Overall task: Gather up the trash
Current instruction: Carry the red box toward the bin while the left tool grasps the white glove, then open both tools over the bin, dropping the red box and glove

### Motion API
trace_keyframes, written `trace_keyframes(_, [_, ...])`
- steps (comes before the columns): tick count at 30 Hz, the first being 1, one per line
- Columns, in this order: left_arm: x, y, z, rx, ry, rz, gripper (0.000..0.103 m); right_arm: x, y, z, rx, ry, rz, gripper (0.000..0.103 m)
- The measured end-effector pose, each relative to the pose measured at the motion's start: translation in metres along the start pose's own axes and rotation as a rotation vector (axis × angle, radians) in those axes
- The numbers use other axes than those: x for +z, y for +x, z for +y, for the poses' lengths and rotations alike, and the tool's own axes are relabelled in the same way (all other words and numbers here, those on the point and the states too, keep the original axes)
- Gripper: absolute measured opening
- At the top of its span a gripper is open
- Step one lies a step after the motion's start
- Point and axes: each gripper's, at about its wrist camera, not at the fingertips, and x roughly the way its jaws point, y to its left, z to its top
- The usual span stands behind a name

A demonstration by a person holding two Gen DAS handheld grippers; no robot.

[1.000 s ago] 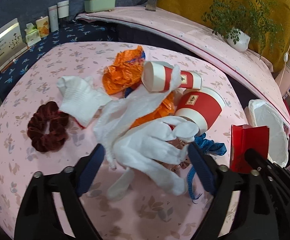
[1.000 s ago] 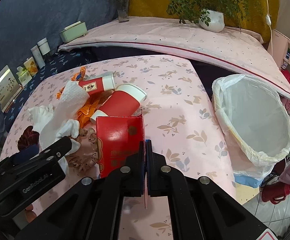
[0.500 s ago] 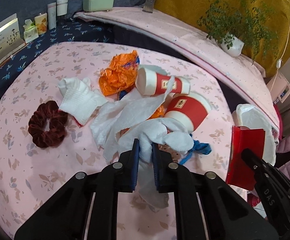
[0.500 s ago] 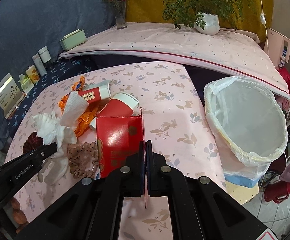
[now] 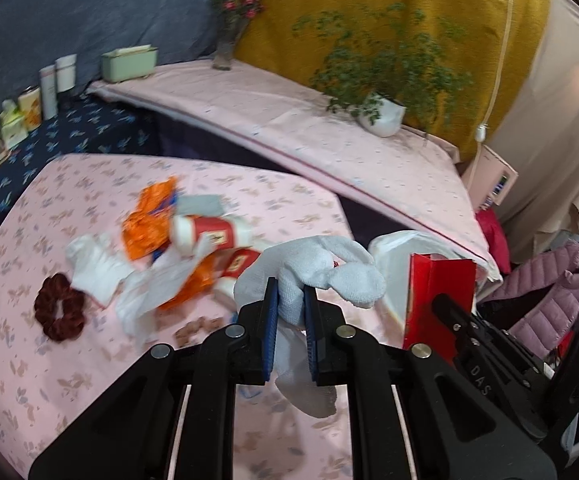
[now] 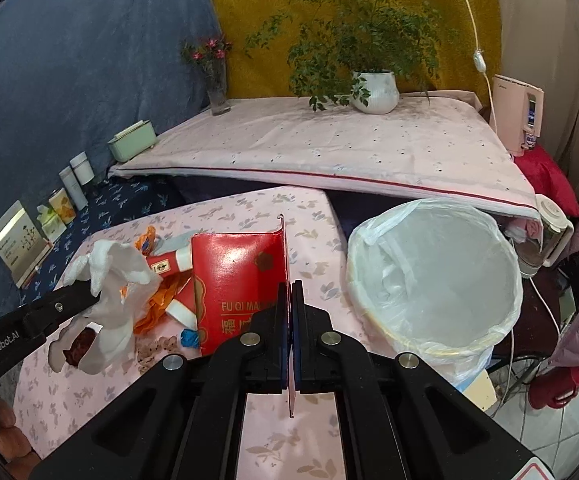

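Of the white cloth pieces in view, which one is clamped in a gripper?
The white glove, pinched between the left gripper pads and lifted off the table. The other white cloth lies loose beside the dark red scrunchie.

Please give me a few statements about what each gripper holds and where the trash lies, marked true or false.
1. The left gripper is shut on a white glove. True.
2. The right gripper is open with nothing between its jaws. False: it is shut on the edge of a red box.
3. The bin has a clear bag lining it. True.
4. The red paper cups are already in the bin. False: they lie on the table among orange wrappers.
5. A dark red scrunchie lies on the table. True.
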Motion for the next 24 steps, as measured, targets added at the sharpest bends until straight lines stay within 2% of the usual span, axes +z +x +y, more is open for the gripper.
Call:
trace_keyframes(6, [0.012,0.015,-0.054,-0.075,0.084,-0.003,0.012,0.013,-0.006,-0.039,-0.057,0.051,-0.041,0.002])
trace_keyframes(11, [0.015,0.04,-0.095,-0.143,0.141,0.029,0.012,0.019,-0.002,-0.077,-0.123,0.097,-0.05,0.002])
trace_keyframes(16, [0.014,0.07,-0.127,-0.183,0.186,0.065,0.012,0.021,0.009,-0.113,-0.186,0.142,-0.038,0.002])
trace_keyframes(20, [0.012,0.097,-0.151,-0.246,0.215,0.11,0.012,0.02,0.022,-0.137,-0.225,0.174,-0.016,0.002])
trace_keyframes(24, [0.009,0.121,-0.169,-0.26,0.239,0.139,0.013,0.019,0.036,-0.153,-0.251,0.197,0.008,0.002])
